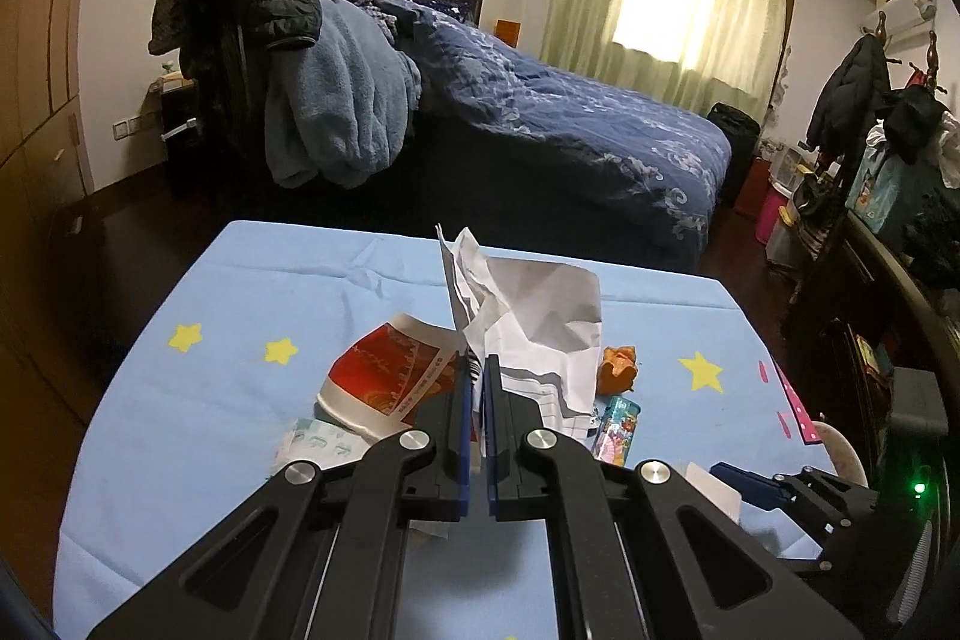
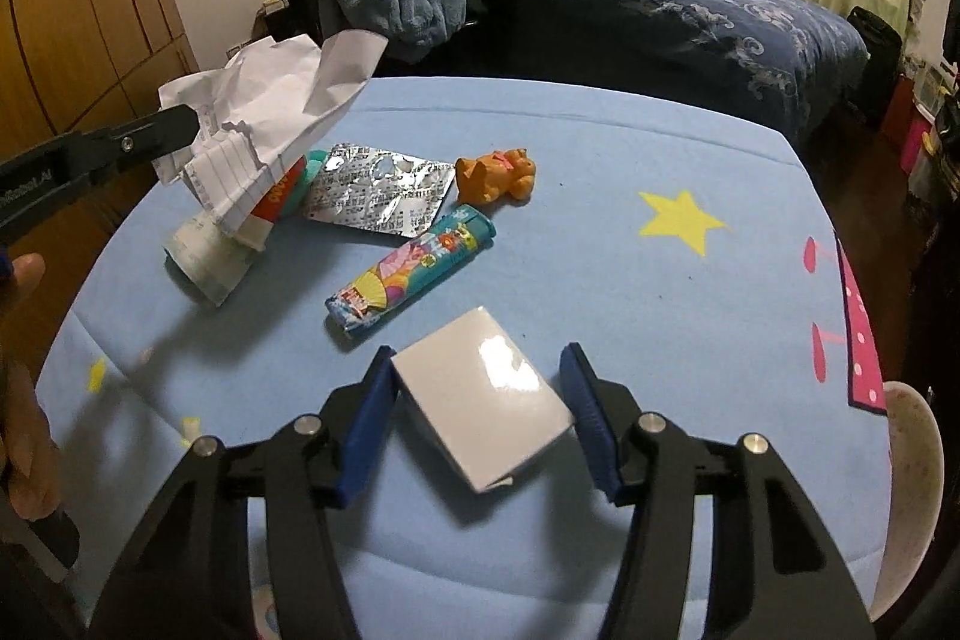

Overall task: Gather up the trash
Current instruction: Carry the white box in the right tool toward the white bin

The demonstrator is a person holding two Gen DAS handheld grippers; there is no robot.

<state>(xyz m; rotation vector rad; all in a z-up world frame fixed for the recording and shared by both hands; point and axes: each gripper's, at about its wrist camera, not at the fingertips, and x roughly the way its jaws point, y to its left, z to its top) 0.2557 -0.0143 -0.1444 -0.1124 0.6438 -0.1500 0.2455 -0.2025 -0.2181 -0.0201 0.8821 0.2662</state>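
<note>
My left gripper (image 1: 477, 361) is shut on a crumpled white paper (image 1: 528, 316) and holds it above the blue tablecloth (image 1: 240, 292); the paper also shows in the right wrist view (image 2: 270, 112), held by the left gripper (image 2: 186, 124). My right gripper (image 2: 480, 370) is open, its jaws on either side of a small white box (image 2: 480, 400) lying on the table. A flattened paper cup (image 1: 384, 376), a silver blister pack (image 2: 378, 196), a colourful lighter (image 2: 414, 274) and an orange toy bear (image 2: 498, 172) lie on the cloth.
A white bowl rim (image 2: 912, 490) sits at the table's right edge. A bed with a blue quilt (image 1: 570, 124) and a chair piled with clothes (image 1: 270, 40) stand beyond the table. Cluttered shelves (image 1: 888, 220) are at the right.
</note>
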